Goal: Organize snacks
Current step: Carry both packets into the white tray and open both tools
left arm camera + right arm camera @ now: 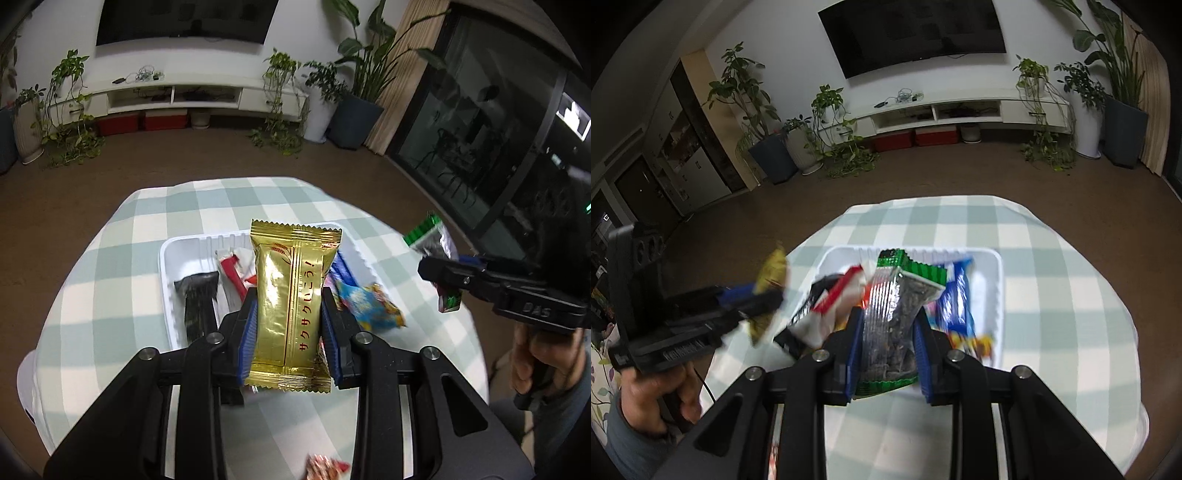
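Observation:
My left gripper is shut on a gold snack packet with red Japanese lettering, held upright above the near edge of a white tray. My right gripper is shut on a green-edged clear packet of dark seeds, held above the same tray. The tray holds a black packet, a red-and-white packet, a blue packet and a colourful packet. The right gripper with its green packet shows at the right of the left wrist view.
The tray sits on a round table with a green-and-white checked cloth. A red snack wrapper lies near the table's front edge. Brown floor, plants and a TV unit lie beyond. The left gripper shows at the left of the right wrist view.

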Tool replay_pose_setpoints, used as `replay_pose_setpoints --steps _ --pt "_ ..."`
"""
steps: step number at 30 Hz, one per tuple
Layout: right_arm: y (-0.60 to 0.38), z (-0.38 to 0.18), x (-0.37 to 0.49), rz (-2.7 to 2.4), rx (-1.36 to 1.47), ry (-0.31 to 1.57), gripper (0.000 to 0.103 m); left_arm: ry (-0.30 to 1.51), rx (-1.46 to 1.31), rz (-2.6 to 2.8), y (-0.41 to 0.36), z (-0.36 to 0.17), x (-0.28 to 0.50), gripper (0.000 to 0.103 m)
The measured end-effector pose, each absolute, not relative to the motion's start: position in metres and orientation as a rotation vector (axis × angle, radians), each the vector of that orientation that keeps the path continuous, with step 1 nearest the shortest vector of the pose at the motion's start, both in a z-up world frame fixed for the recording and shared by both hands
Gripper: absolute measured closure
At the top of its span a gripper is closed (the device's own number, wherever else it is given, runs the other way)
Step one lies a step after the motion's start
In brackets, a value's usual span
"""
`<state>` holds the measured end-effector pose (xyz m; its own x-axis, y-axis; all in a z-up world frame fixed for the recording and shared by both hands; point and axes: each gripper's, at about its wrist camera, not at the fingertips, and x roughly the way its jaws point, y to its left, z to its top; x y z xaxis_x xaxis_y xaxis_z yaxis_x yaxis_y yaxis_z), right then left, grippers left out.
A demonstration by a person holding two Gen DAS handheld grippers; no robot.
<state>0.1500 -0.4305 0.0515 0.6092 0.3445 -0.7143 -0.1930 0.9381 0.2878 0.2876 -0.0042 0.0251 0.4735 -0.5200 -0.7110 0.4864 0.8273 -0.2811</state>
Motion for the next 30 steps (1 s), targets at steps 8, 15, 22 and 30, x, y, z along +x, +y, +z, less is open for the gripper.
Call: replay_pose_setpoints --steps 8,15,22,30 --pt "-0.415 0.007 0.203 0.286 0.161 0.96 0.075 0.95 -0.002 -0.571 -0.031 -0.026 0.328 0.074" --pt "-0.41 -0.024 0.22 0.254 0.102 1.009 0.074 0.961 0.025 -0.565 -0.049 -0.051 0.344 0.074" --pt "-0.409 -0.04 0.226 0.242 0.073 1.026 0.065 0.962 0.027 -0.563 -0.052 -0.067 0.351 0.072" --pt "-0.41 -0.039 0.225 0.237 0.066 1.024 0.056 0.94 0.047 -0.541 -0.049 -0.061 0.344 0.048"
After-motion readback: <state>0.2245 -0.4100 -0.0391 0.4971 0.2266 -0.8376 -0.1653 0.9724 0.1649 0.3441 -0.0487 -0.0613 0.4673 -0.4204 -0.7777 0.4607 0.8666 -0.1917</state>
